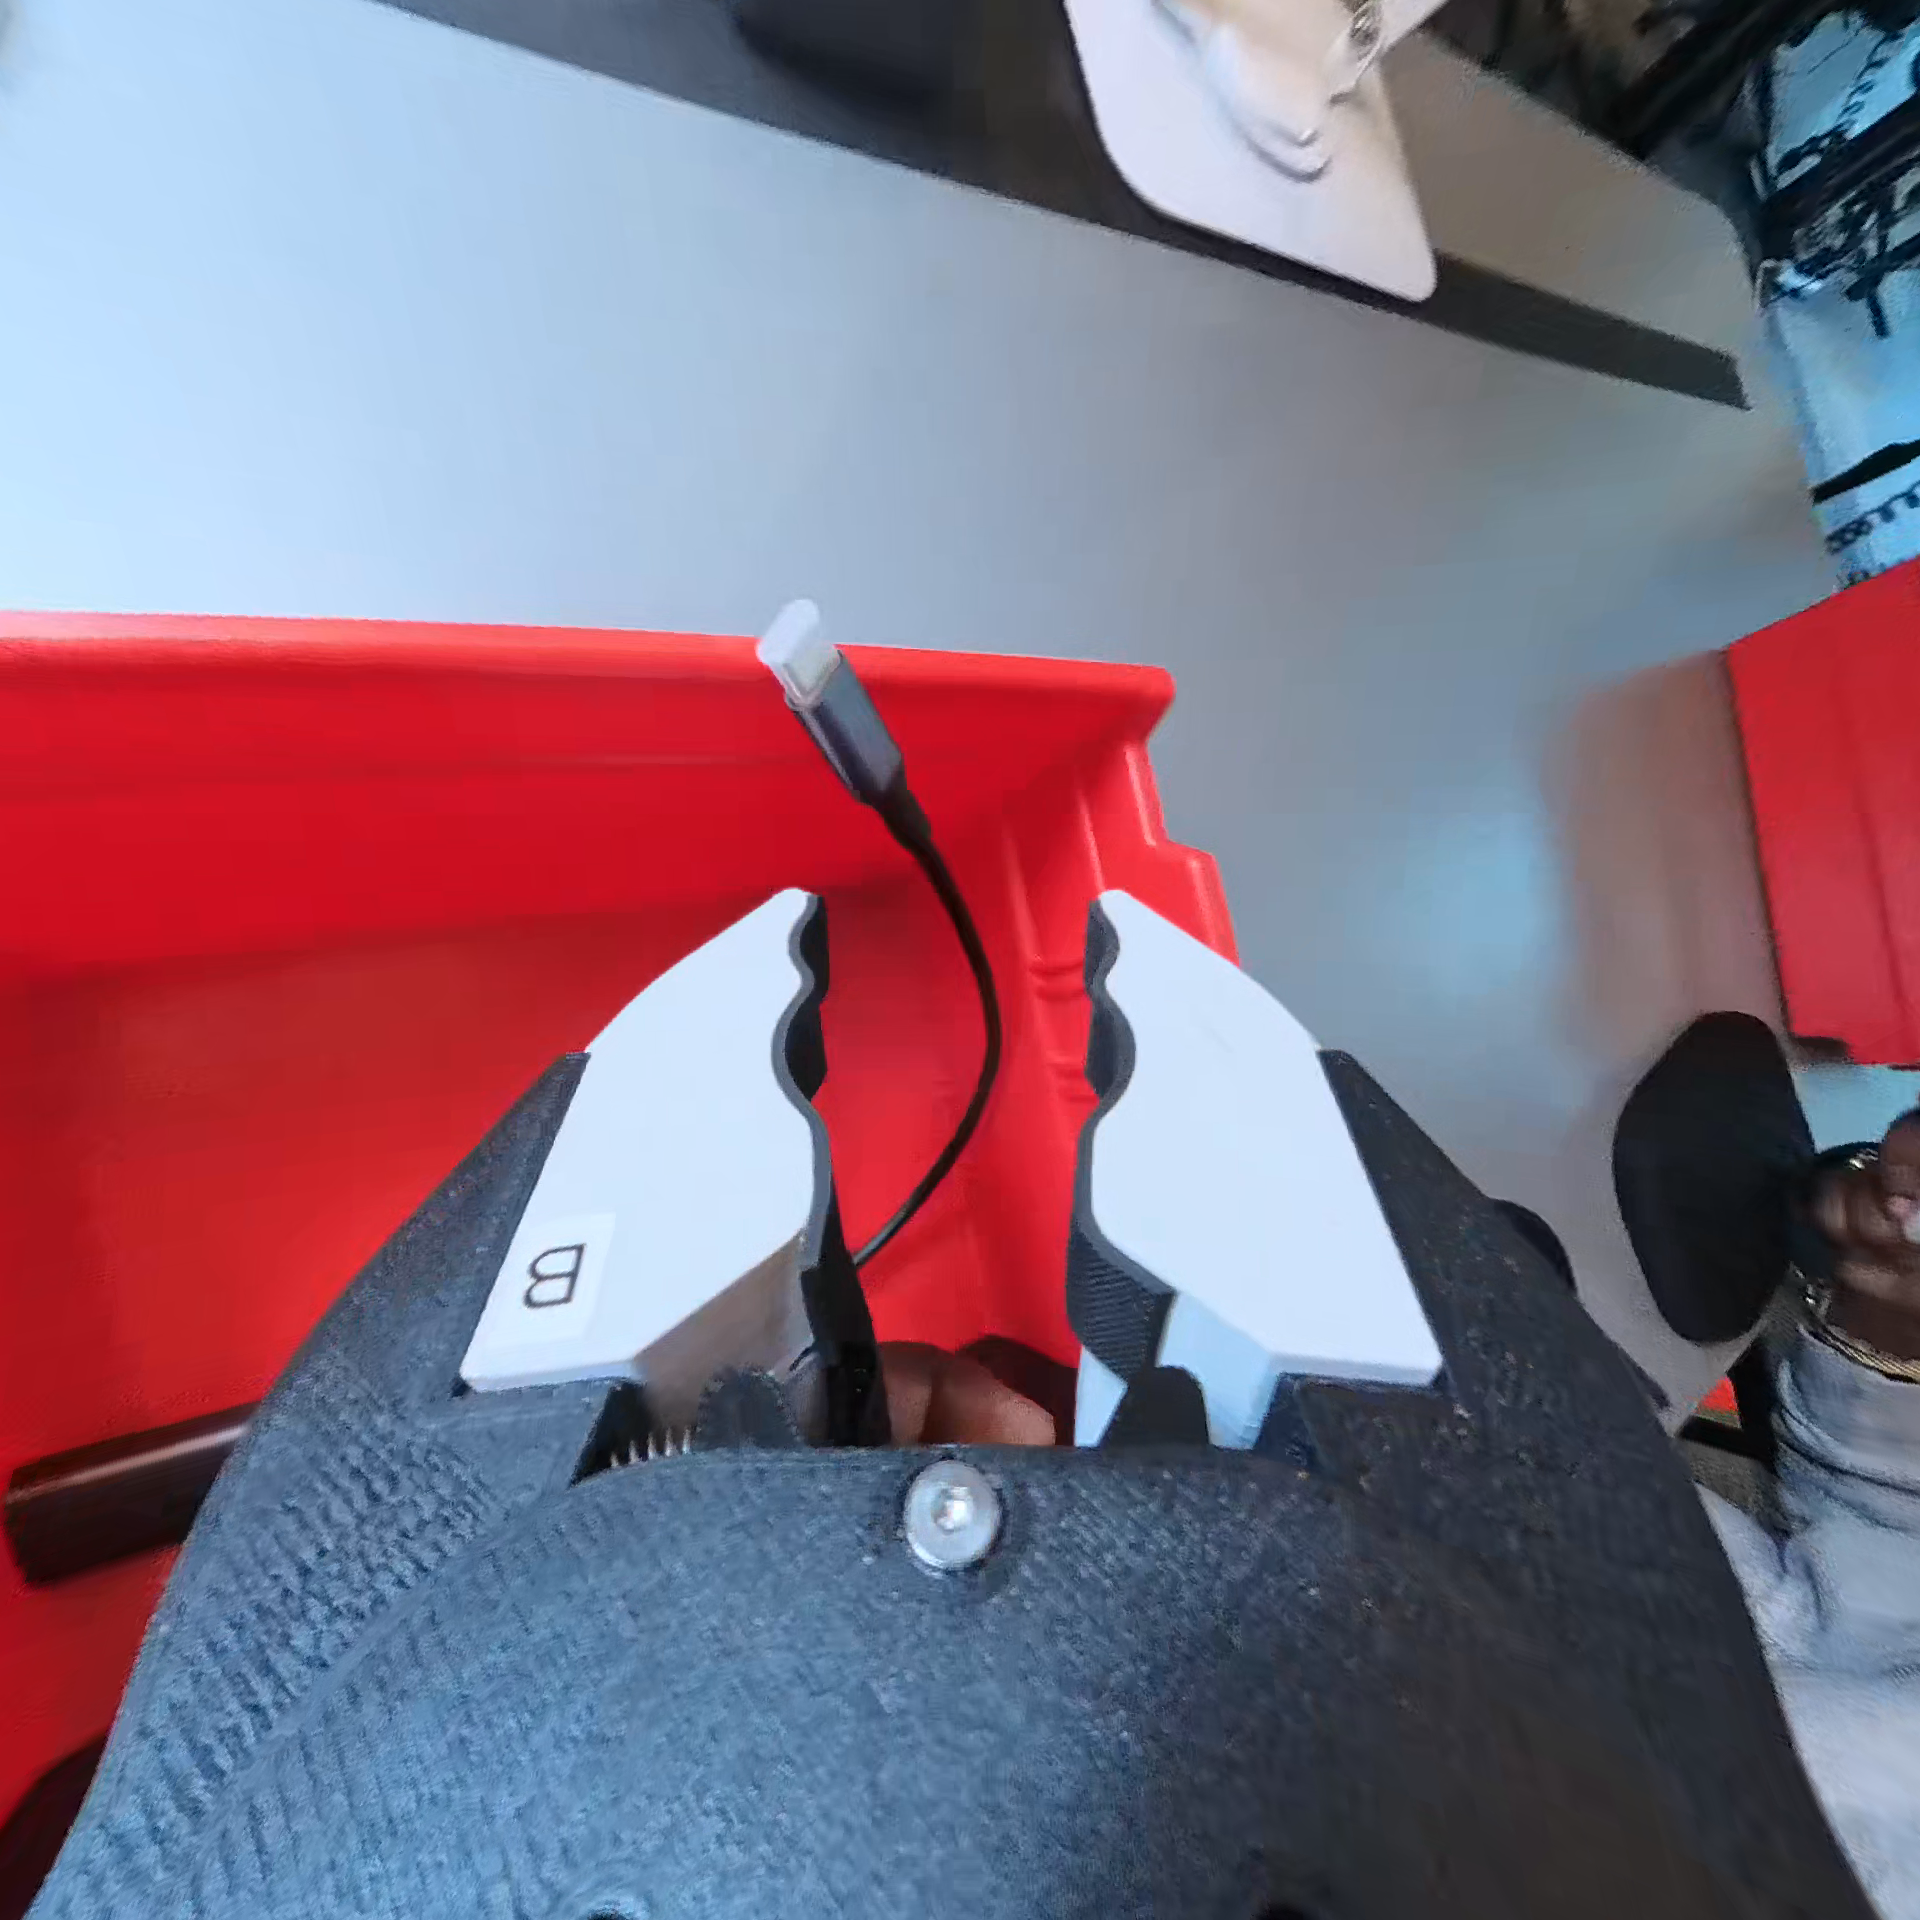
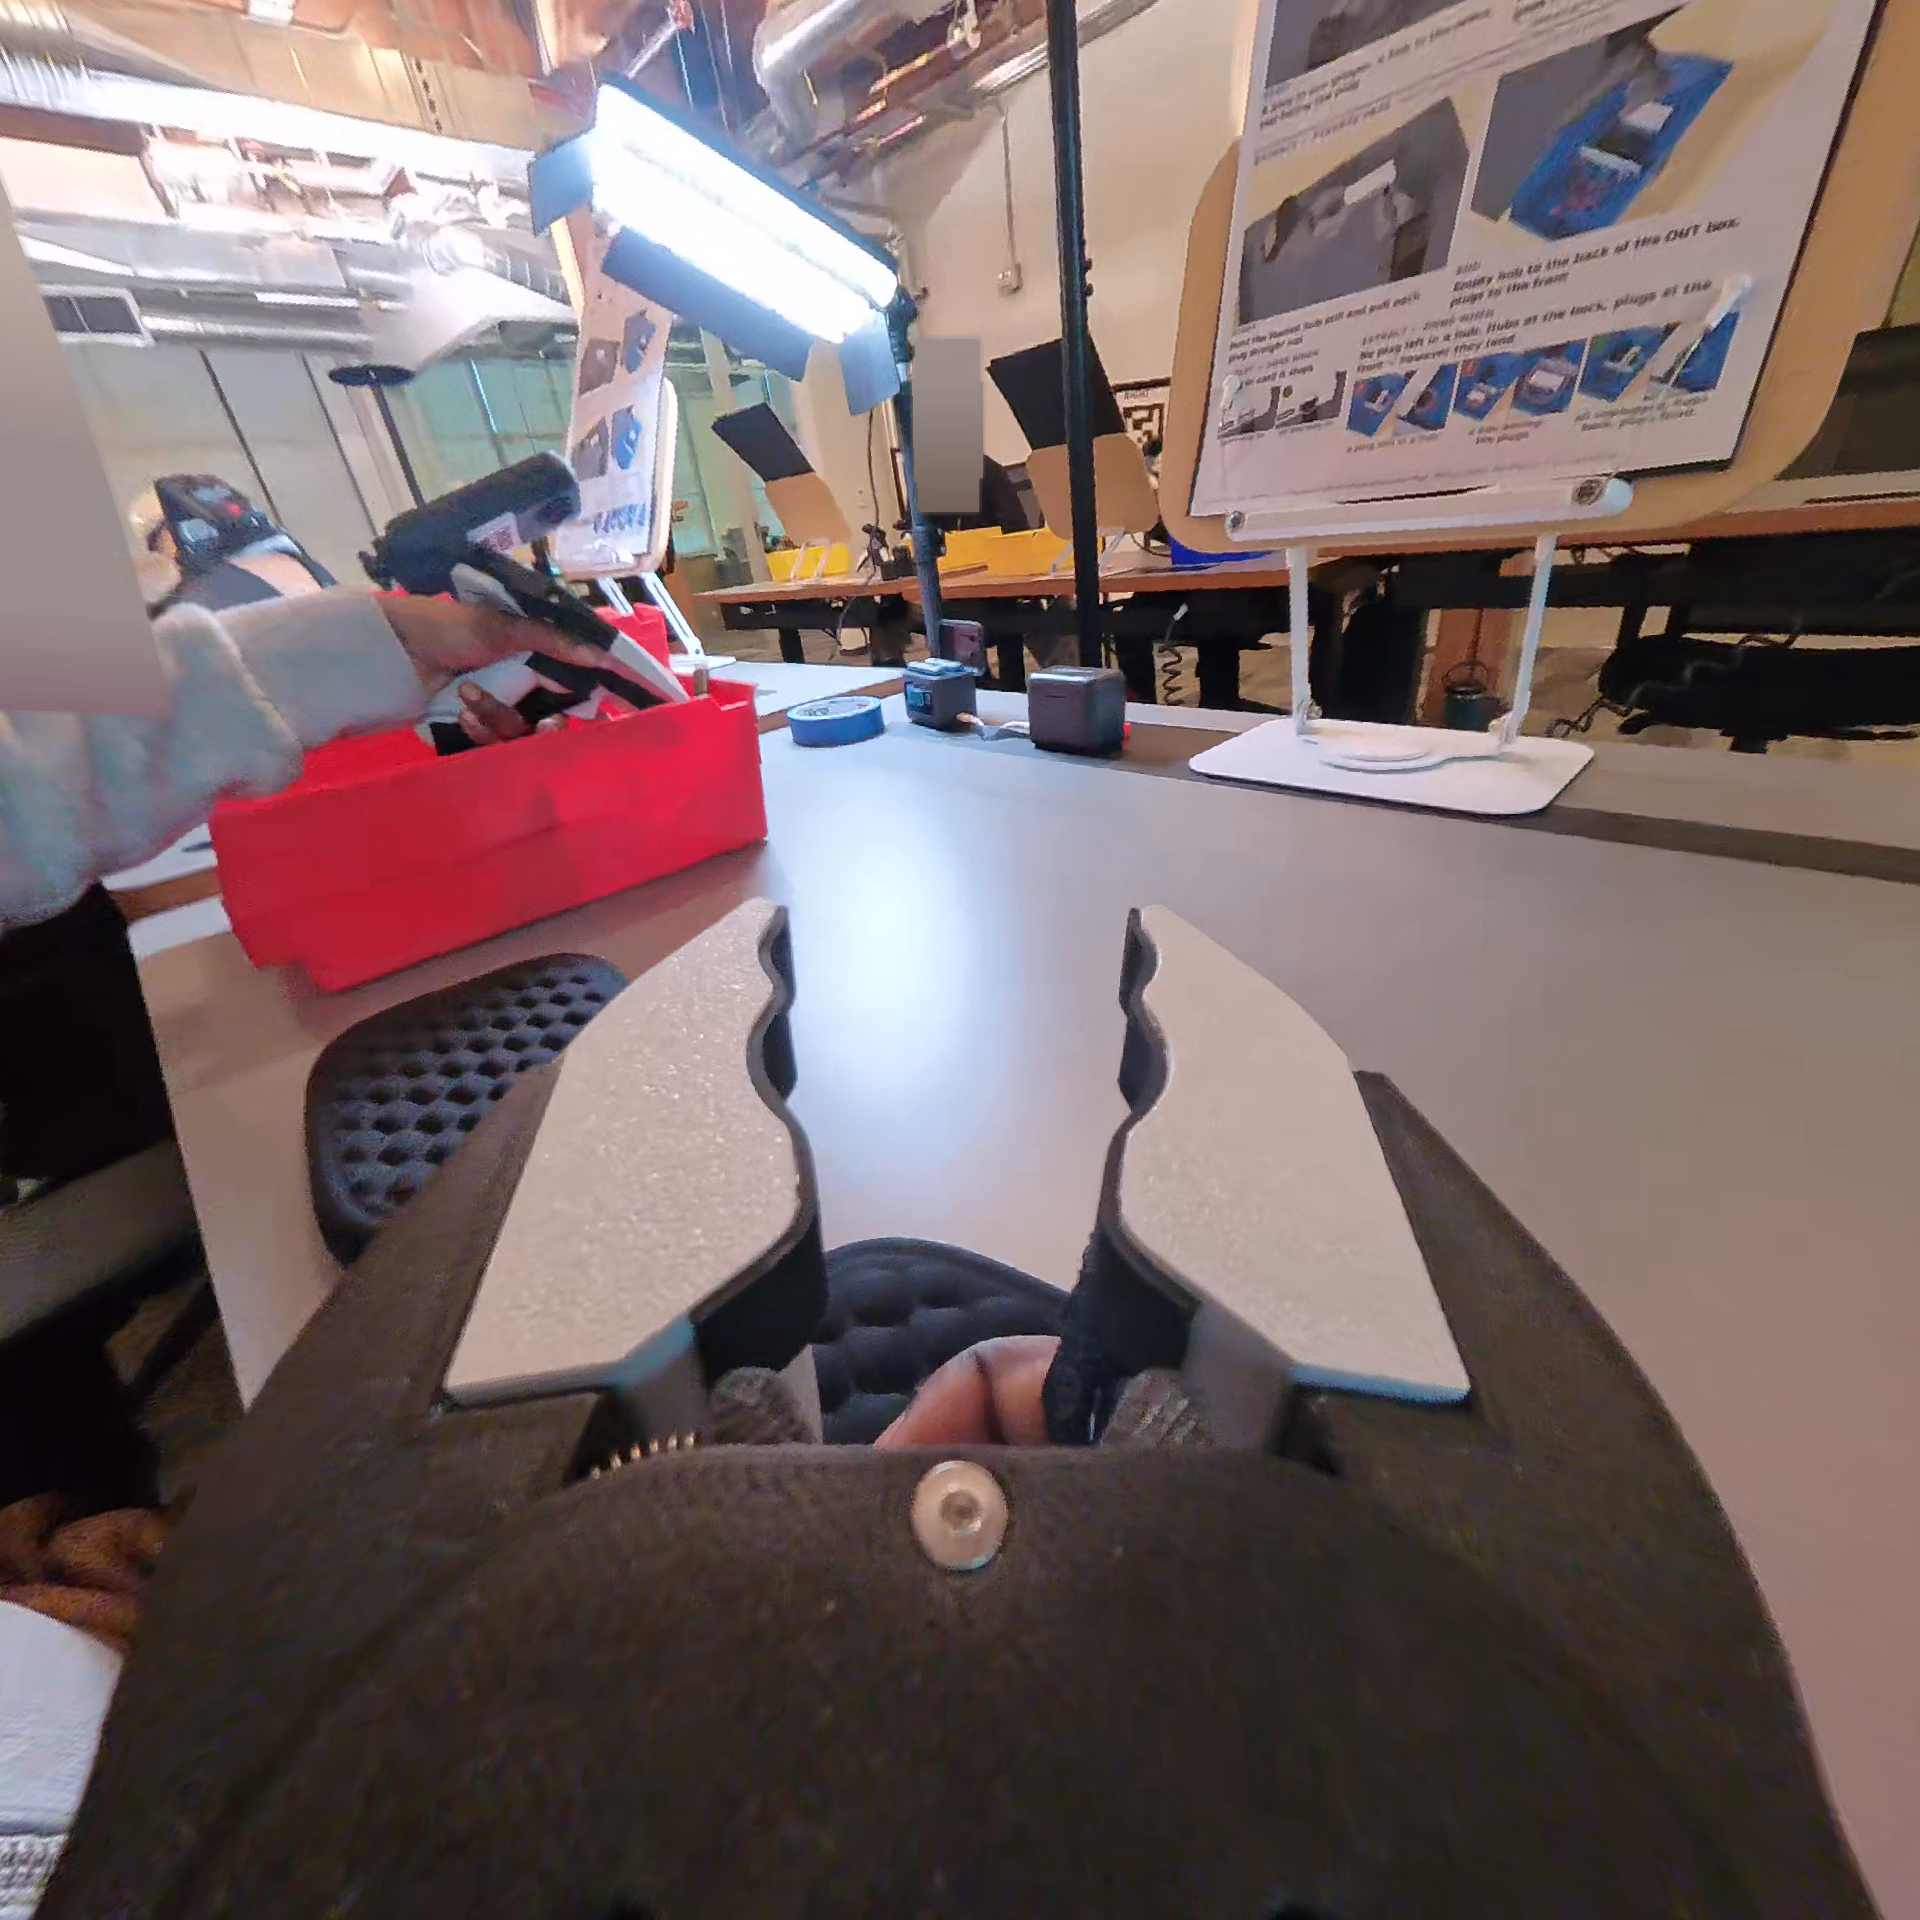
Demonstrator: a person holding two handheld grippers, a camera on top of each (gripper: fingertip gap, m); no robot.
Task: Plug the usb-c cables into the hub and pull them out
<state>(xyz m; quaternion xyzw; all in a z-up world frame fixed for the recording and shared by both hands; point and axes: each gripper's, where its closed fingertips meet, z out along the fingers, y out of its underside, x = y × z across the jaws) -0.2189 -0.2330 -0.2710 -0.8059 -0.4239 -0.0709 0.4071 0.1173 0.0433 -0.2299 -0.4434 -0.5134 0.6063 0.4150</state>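
Note:
In the left wrist view my left gripper [image 1: 951, 914] is open inside a red bin [image 1: 416, 779]. A black USB-C cable [image 1: 982, 1039] rises between the fingers without touching the pads. Its silver plug [image 1: 798, 649] points up past the bin's far rim. The cable's lower end goes out of sight behind the base of the left finger. A dark bar [image 1: 104, 1496] lies in the bin at lower left; I cannot tell whether it is the hub. In the right wrist view my right gripper [image 2: 956, 920] is open and empty above the grey table [image 2: 1351, 1039], and the left gripper [image 2: 634, 675] dips into the red bin [image 2: 499, 831].
A second red bin [image 1: 1829, 831] stands to the right. At the table's back are a blue tape roll [image 2: 834, 719], two small dark cubes [image 2: 1075, 710] and a stand's white base [image 2: 1392, 764] under an instruction sheet [image 2: 1455, 260]. A mesh chair back [image 2: 436, 1081] is by the near edge. The tips of one gripper are about 45 cm away from the tips of the other. The dark bar [image 1: 104, 1496] is about 15 cm from my left fingertips and 55 cm from my right.

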